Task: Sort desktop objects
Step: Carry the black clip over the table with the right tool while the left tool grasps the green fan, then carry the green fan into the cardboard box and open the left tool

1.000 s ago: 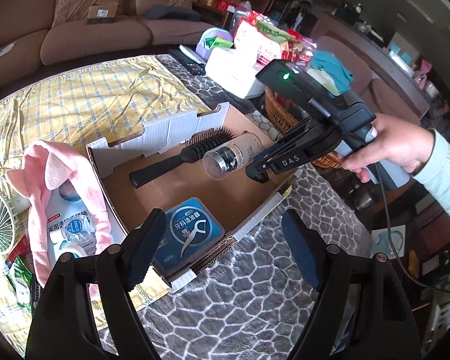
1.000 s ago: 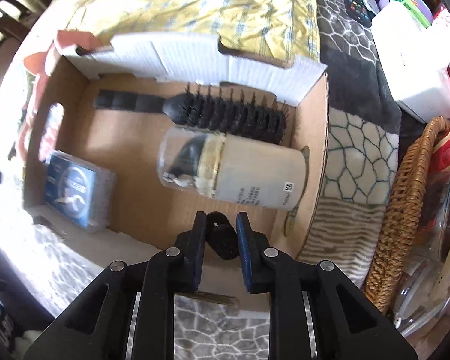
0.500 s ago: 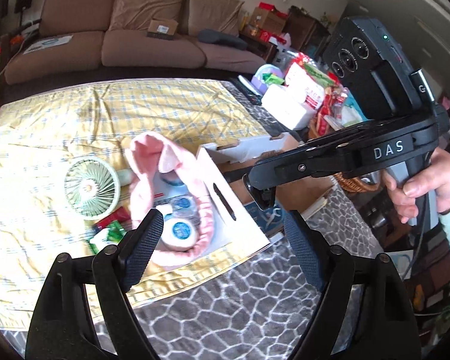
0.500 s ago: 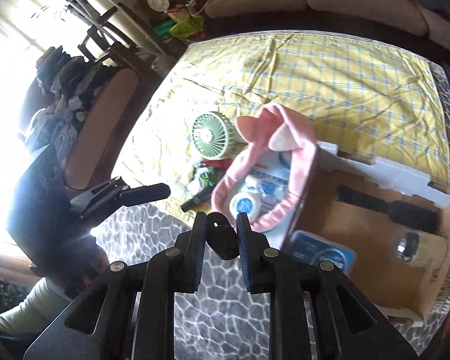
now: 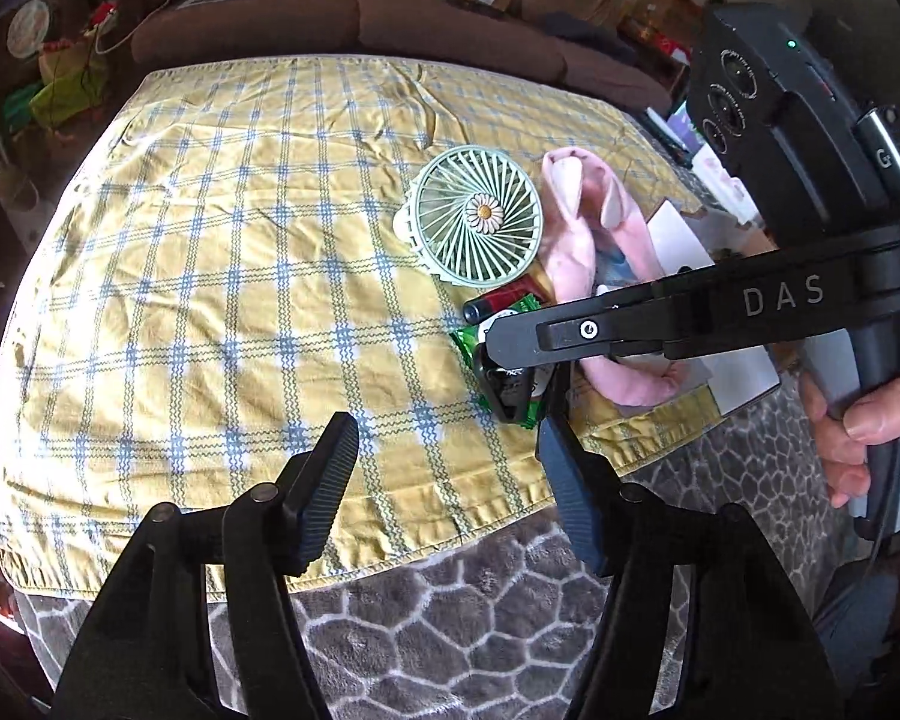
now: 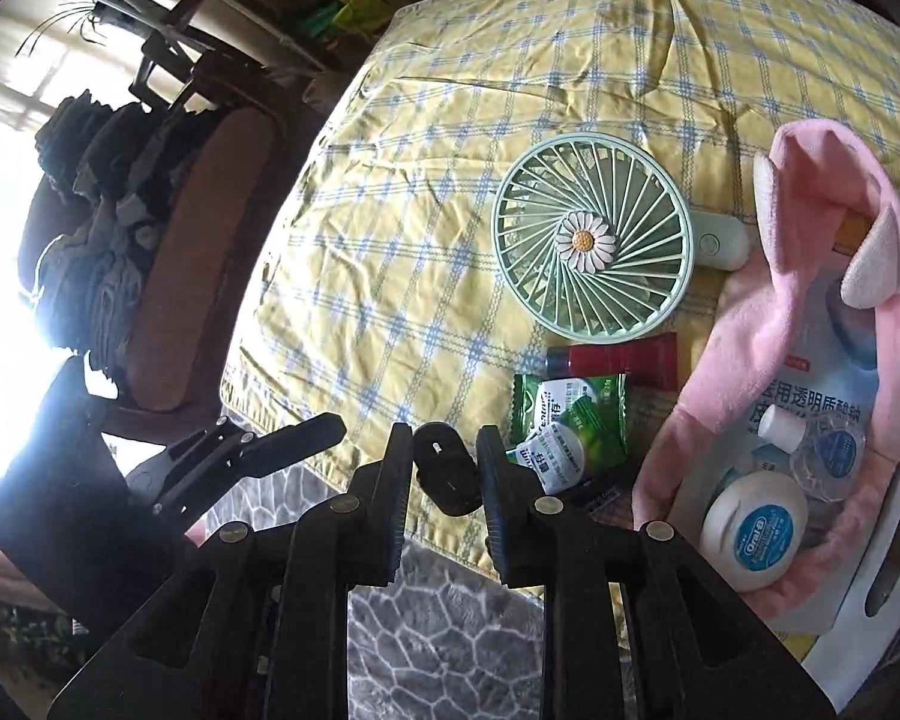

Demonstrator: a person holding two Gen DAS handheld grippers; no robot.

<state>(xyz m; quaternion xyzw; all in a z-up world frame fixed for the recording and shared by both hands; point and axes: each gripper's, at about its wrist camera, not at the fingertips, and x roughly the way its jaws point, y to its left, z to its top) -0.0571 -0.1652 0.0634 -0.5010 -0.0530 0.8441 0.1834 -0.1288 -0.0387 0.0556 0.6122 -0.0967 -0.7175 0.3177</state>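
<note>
Left claw (image 5: pixel 444 480) open, nothing between, jaws just narrowed. Right claw (image 6: pixel 444 468) slightly parted, just opening, empty, over yellow checked tablecloth (image 6: pixel 426 192) edge; green snack packets (image 6: pixel 570 420) just beside, round mint-green daisy fan (image 6: pixel 591 240) behind them.

A home living room; a brown sofa (image 5: pixel 342 6) runs behind the worktop, which wears a yellow checked cloth (image 5: pixel 222 276); a cushioned wooden chair (image 6: pixel 198 252) sits by a sunlit window (image 6: pixel 6 156).

Black gripper (image 5: pixel 444 480) marked "DAS"
</note>
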